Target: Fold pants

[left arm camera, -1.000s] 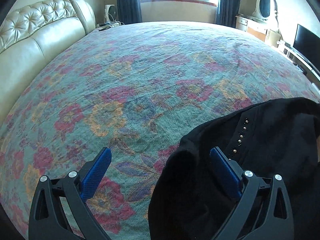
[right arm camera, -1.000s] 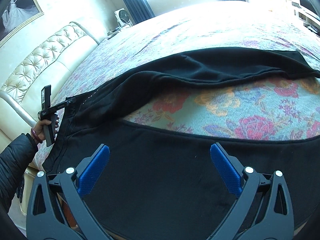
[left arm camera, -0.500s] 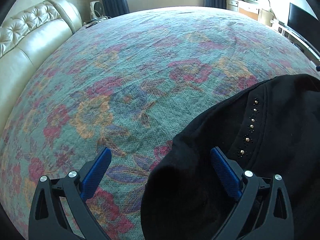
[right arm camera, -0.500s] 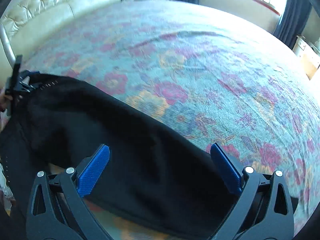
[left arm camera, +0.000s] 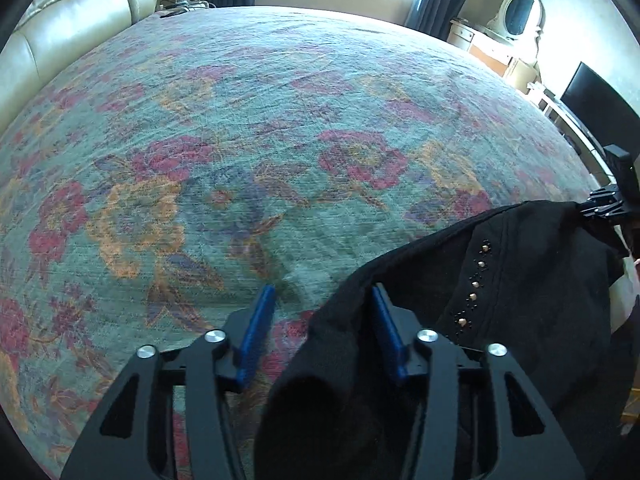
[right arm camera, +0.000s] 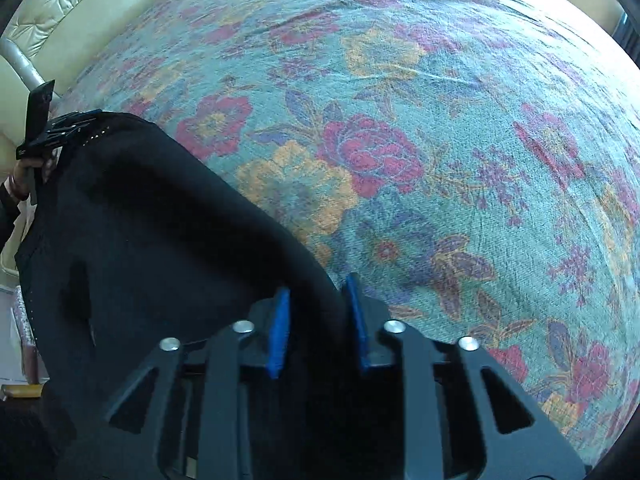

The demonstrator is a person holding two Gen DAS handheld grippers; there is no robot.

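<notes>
Left wrist view: the left gripper (left arm camera: 322,300) has just been closing, and its blue pads (left arm camera: 256,328) have narrowed around a bunched black edge of the pants (left arm camera: 520,280); whether both pads press the cloth I cannot tell. The pants hang over the near right part of the floral bedspread (left arm camera: 240,140), a row of metal studs (left arm camera: 474,280) showing only here, as do a dresser mirror (left arm camera: 516,12) and dark screen (left arm camera: 596,96). Right wrist view: the right gripper (right arm camera: 316,300), jaws also just closing, pinches a fold of the pants. No writing is legible. A second ago both grippers gaped wide.
</notes>
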